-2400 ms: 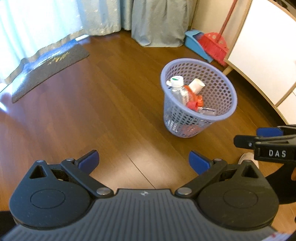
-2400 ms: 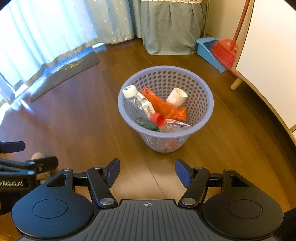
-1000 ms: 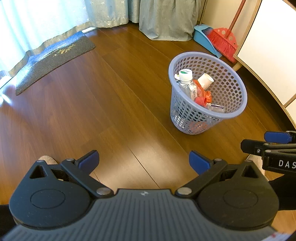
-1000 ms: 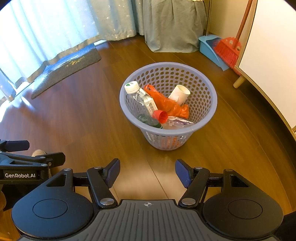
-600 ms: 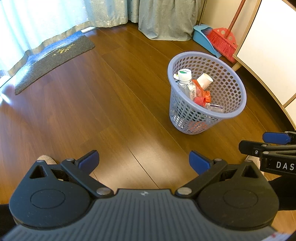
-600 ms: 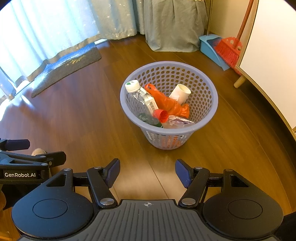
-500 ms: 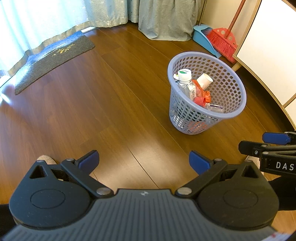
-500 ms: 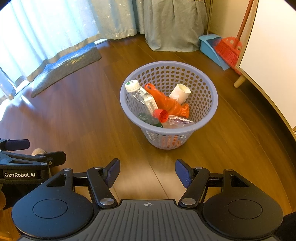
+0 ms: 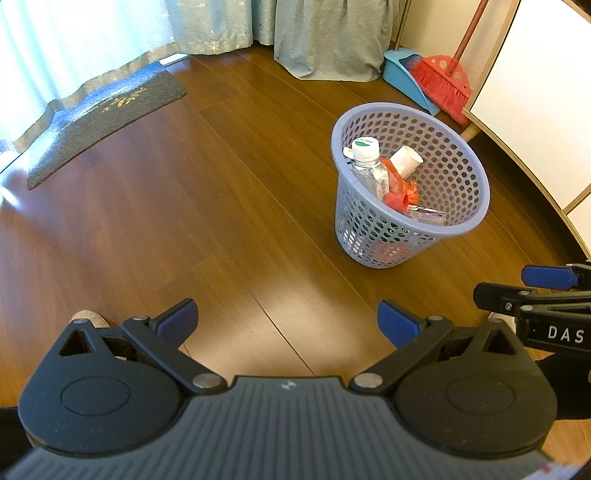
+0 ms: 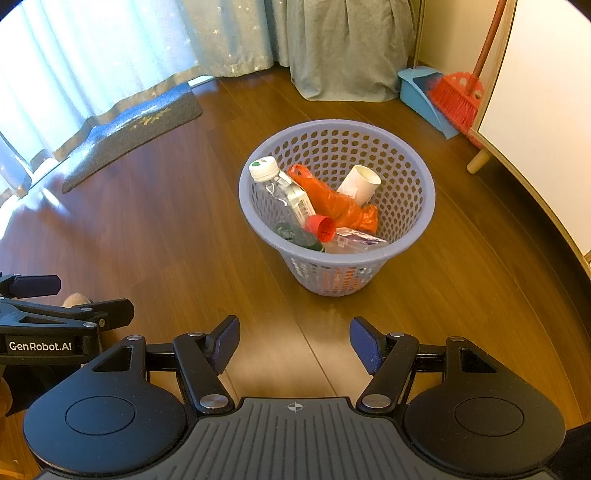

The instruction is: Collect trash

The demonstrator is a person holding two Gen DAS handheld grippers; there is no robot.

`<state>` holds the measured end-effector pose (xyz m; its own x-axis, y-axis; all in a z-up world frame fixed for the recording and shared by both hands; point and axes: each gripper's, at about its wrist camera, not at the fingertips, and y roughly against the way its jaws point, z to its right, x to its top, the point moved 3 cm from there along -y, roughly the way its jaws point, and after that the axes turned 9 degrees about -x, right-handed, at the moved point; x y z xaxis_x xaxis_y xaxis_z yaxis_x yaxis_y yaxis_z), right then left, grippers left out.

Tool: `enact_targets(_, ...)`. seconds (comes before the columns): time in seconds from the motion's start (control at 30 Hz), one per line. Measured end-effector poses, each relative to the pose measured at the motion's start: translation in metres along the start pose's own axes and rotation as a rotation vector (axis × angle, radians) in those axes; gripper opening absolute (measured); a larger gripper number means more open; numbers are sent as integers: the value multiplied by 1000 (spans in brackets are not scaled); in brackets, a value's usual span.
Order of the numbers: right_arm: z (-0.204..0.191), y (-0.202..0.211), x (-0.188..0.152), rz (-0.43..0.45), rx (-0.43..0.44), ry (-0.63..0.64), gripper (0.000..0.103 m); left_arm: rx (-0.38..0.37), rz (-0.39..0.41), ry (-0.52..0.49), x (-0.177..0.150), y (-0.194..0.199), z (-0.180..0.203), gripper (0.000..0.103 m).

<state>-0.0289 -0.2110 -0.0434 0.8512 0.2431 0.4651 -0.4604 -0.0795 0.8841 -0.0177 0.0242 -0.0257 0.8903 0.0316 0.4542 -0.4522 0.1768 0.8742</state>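
Lavender mesh bin (image 10: 413, 236) stands upright on the wood floor (image 10: 184, 236), mid-room, ahead of both your grippers. Inside: clear bottle (image 10: 284, 195) w/ white cap leaning on the left wall, orange bag (image 10: 332, 203) in the middle, white cup (image 10: 360, 182) tilted toward the far right, red cap (image 10: 321, 227) and a clear wrapper (image 10: 356, 238) at the near rim.

Your left gripper (image 9: 287, 318) is spread wide, nothing between its fingers, bare floor showing in the gap. From it the bin (image 9: 465, 177) sits far right. Your right gripper (image 10: 293, 341) is also wide open and empty, pointed almost straight at the bin, which is near but not touching. Each gripper shows at the edge of the other's view, side by side, apart.

Far right corner: red broom (image 10: 458, 99) resting in a blue dustpan (image 10: 417, 90), beside a white cabinet (image 10: 543, 110). Grey mat (image 10: 136, 129) lies far left by the curtains (image 10: 229, 33). A toe (image 9: 86, 318) peeks out just behind your left gripper's left finger.
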Motion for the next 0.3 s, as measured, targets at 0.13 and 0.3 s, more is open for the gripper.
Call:
enact_targets(0.13,0,-2,-2,-1,0,1,63,-1,5,2,0,0,1,102)
enact_targets(0.3,-1,-1,-2,0,1,0,63,-14,22,9,1,2,0,102)
